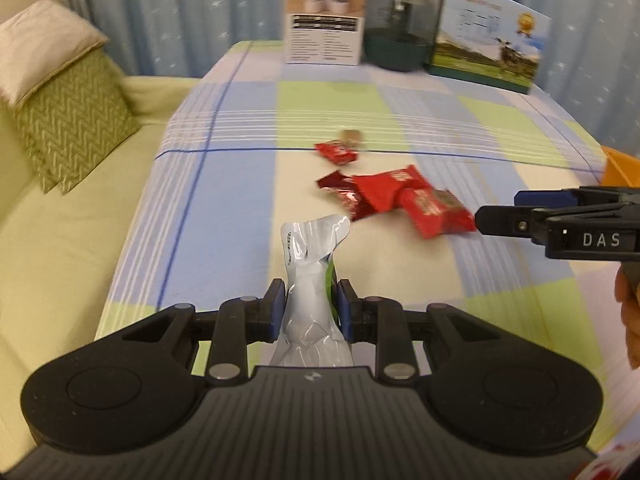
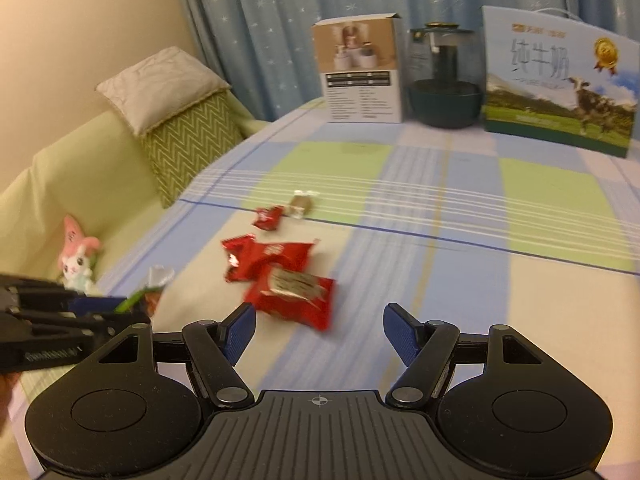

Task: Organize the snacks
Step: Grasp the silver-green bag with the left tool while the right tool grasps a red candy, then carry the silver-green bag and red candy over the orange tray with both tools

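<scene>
My left gripper [image 1: 311,300] is shut on a silver snack packet [image 1: 310,264] with a green edge and holds it above the checked tablecloth. Its tip also shows in the right wrist view [image 2: 160,276]. Ahead lie several red snack packets [image 1: 396,196], a smaller red one [image 1: 336,151] and a brown wrapped sweet [image 1: 351,136]. My right gripper [image 2: 319,334] is open and empty, just short of the nearest red packet [image 2: 296,296]. In the left wrist view the right gripper [image 1: 496,218] reaches in from the right beside the red packets.
An orange container [image 1: 620,168] sits at the right table edge. A white box [image 2: 360,68], a dark glass kettle [image 2: 444,80] and a milk carton box [image 2: 560,80] stand at the back. A sofa with cushions [image 1: 68,120] and a plush toy [image 2: 78,260] lie left.
</scene>
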Demonstrator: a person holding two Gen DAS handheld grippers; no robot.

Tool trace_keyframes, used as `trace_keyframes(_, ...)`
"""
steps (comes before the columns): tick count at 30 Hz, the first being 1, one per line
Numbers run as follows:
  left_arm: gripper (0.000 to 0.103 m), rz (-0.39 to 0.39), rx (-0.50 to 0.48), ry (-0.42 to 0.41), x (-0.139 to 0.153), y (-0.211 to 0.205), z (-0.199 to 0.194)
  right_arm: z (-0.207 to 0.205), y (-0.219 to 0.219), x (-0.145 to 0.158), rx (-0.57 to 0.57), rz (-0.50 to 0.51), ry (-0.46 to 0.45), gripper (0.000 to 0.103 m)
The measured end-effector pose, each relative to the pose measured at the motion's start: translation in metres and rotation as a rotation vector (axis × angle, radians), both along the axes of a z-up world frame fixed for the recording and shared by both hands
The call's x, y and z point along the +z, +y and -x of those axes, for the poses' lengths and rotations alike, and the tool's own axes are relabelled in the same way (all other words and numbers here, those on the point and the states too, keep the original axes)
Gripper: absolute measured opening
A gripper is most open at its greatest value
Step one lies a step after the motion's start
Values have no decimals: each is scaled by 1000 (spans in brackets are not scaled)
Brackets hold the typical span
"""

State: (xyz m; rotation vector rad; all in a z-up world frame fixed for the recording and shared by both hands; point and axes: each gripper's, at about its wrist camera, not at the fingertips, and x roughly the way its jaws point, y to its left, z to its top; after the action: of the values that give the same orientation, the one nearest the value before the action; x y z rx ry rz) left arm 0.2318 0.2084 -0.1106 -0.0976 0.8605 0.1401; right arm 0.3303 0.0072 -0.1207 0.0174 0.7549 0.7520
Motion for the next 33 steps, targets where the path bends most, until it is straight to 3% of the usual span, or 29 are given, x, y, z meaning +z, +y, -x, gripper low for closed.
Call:
trace_keyframes(12, 25, 14, 34, 0, -4, 7, -10, -28, 39, -24, -78, 24, 23, 71)
trace_keyframes(13, 25, 16, 35, -2, -4, 7, -10, -30, 40, -24, -75, 26, 24, 69)
trace_keyframes(14, 25, 19, 38, -5, -4, 7, -11, -30, 42, -25, -65, 27, 26, 53)
trace_keyframes(15, 25, 21, 40, -8, -3, 6, -11, -29, 43, -26, -61, 32, 23, 50)
trace_keyframes(25, 25, 34, 42, -17, -1, 4, -14, -16, 52, -23, -19, 109, -56, 46)
trace_keyframes(33, 25, 41, 44, -17, -1, 3, -14, -13, 50, -29, -1, 112, -46, 43)
